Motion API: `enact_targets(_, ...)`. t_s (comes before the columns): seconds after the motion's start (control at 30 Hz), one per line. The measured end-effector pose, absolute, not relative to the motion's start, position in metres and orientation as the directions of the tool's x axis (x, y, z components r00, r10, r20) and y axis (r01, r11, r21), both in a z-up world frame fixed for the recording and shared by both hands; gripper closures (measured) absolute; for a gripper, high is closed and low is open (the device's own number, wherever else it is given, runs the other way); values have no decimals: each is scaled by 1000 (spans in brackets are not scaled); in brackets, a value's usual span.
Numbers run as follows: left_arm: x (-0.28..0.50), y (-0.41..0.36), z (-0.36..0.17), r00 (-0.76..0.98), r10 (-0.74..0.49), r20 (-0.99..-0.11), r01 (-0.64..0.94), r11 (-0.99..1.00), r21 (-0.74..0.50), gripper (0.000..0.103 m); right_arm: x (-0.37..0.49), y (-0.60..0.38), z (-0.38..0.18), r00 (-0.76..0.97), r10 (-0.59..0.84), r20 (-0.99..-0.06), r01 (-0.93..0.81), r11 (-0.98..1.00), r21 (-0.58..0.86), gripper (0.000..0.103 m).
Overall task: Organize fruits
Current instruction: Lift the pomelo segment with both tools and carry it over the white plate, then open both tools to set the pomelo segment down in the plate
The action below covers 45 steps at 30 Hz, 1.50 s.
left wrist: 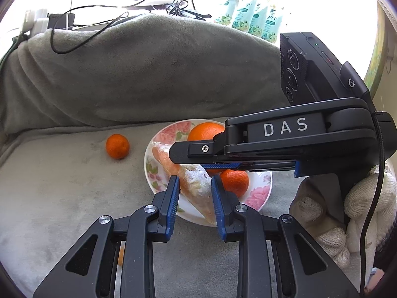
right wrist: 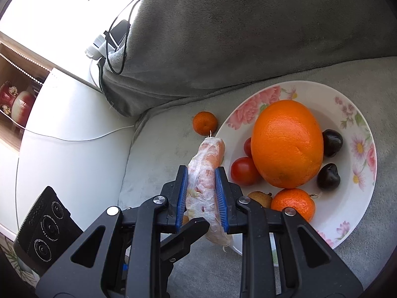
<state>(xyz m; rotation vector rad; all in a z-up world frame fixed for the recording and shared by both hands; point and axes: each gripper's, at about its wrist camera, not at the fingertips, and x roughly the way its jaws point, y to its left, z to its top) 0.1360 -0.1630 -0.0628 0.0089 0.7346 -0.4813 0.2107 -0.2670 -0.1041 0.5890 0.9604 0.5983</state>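
Note:
A floral white plate point(right wrist: 357, 198) sits on the grey sofa seat. It holds a big orange point(right wrist: 287, 144), a mandarin point(right wrist: 294, 204), tomatoes point(right wrist: 243, 171), dark plums point(right wrist: 328, 176) and a small brown fruit point(right wrist: 260, 198). My right gripper point(right wrist: 202, 193) is shut on a carrot wrapped in plastic film point(right wrist: 206, 166), held over the plate's left rim. In the left wrist view the carrot point(left wrist: 191, 178) lies between the fingers of my open left gripper point(left wrist: 194, 201), with the right gripper point(left wrist: 188, 154) above it. A loose mandarin point(left wrist: 117, 146) lies on the seat left of the plate point(left wrist: 258, 193); it also shows in the right wrist view point(right wrist: 205, 123).
The grey blanket-covered sofa back point(left wrist: 148, 74) rises behind the plate. Black cables point(left wrist: 82, 32) and a power strip point(left wrist: 36, 21) lie on top of it. A white armrest point(right wrist: 69, 134) is at the left. A gloved hand point(left wrist: 359, 213) holds the right gripper.

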Motion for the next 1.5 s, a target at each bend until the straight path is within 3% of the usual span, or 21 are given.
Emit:
enact_targets(0.93,144,-182,-62,600,-448,-663,463,870,-169,78,203,-301,-78,550,617,-563,-200,751,629,79)
enact_targets(1.07,146,-185,-63,584,-456,-672,471,864,-177,76,199,-310,-78,572,592,-568,-185,768,614,65)
enact_targets(1.17,143,-184,-65,588,-452,-670,470,866,-172,62,197,-314,-78,585,574,-573,-178,780,600,56)
enact_targets(1.23,141,-180,-63,595,-450,-666,464,869,-173,47,196,-317,-77,595,559,-577,-177,792,585,44)
enact_targets(1.43,134,-164,-55,617,-441,-652,440,880,-178,46,190,-320,-73,625,523,-579,-181,819,545,25)
enact_targets(1.5,130,-161,-51,628,-434,-646,437,884,-169,46,188,-319,-70,636,510,-579,-190,831,524,24)
